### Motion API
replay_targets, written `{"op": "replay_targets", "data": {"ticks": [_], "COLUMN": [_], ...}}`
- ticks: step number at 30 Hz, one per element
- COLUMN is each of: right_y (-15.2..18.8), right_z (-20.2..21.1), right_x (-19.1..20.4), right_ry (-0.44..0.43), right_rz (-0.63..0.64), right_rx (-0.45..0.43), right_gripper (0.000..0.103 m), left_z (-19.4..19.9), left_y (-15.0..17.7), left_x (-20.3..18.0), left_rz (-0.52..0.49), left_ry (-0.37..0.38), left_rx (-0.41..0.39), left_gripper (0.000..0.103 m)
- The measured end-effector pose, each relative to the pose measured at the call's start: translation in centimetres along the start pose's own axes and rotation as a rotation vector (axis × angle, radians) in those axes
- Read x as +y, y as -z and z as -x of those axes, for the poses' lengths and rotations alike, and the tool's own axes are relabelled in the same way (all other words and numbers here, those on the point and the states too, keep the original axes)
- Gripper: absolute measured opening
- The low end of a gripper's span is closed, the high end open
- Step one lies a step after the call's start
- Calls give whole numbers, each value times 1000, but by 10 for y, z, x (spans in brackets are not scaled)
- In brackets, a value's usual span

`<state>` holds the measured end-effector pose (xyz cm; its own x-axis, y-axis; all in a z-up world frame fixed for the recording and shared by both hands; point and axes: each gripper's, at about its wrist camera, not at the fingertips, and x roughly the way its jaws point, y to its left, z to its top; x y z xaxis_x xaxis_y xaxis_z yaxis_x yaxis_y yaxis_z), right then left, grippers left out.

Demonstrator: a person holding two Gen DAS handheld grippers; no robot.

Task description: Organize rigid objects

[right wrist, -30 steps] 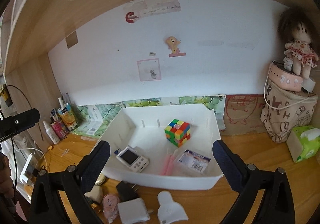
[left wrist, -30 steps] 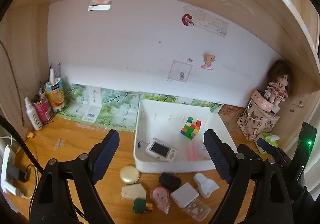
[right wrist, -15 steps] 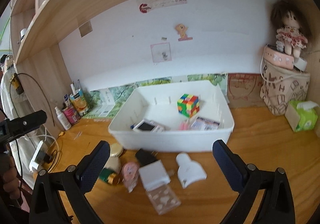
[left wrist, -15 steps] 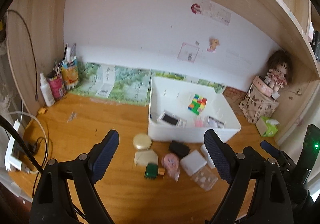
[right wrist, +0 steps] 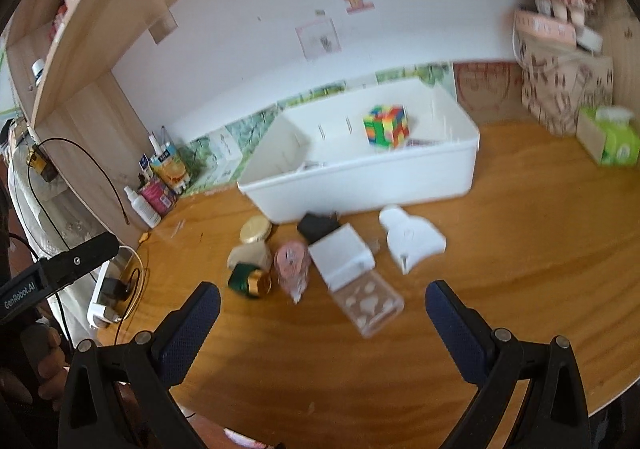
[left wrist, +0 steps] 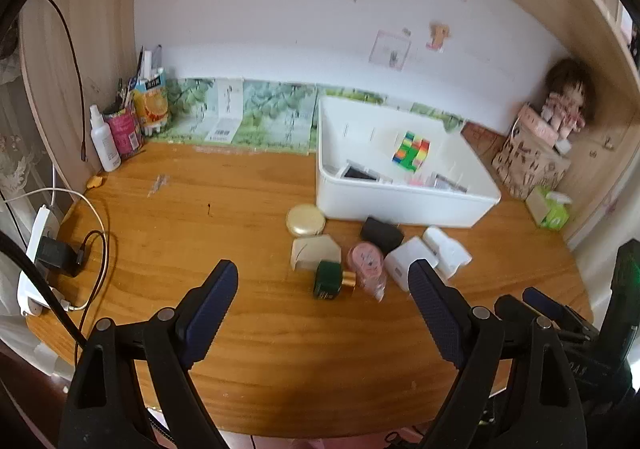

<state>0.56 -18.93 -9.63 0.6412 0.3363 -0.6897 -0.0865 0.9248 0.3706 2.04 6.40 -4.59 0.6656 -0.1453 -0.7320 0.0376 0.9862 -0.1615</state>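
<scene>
Hovering empty, 2 wide grippers, left gripper (left wrist: 322, 283) and right gripper (right wrist: 322, 303); 8 loose items (right wrist: 342, 255); 1 bin (right wrist: 360, 185).

wall (left wrist: 280, 9) – white | desk (left wrist: 240, 209) – wood | shelf (right wrist: 100, 29) – overhead

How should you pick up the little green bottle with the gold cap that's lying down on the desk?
Probably grip the small dark-green bottle with the gold cap across its boxy green body, coming from above. It lies on its side, cap to the right, and the beige box sits close behind it, so coming in level looks cramped.
</scene>
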Motion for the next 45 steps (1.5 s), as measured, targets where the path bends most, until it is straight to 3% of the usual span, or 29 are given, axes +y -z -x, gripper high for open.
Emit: {"op": "replay_targets", "data": {"ticks": [14, 23, 35, 45], "right_y": [-7, -21, -23, -23], "right_z": [-64, -106, -137, -151], "right_x": [-31, -46, -46, -30], "right_ry": [16, 92, 230, 261], "right_rz": [-221, -304, -202, -58], "right_rx": [241, 402, 558, 628], "right_gripper": [103, 103, 103, 103], "left_z": [-59, -119, -181, -203], "left_y": [-9, -11, -14, -12], "left_x": [-17, -27, -27, -26], "left_rz": [-148, -207, -172, -148], "left_ry": [-16, -7, -28, -36], "left_rx": [200, 426, 602, 661], "left_gripper": [89, 89, 89, 87]}}
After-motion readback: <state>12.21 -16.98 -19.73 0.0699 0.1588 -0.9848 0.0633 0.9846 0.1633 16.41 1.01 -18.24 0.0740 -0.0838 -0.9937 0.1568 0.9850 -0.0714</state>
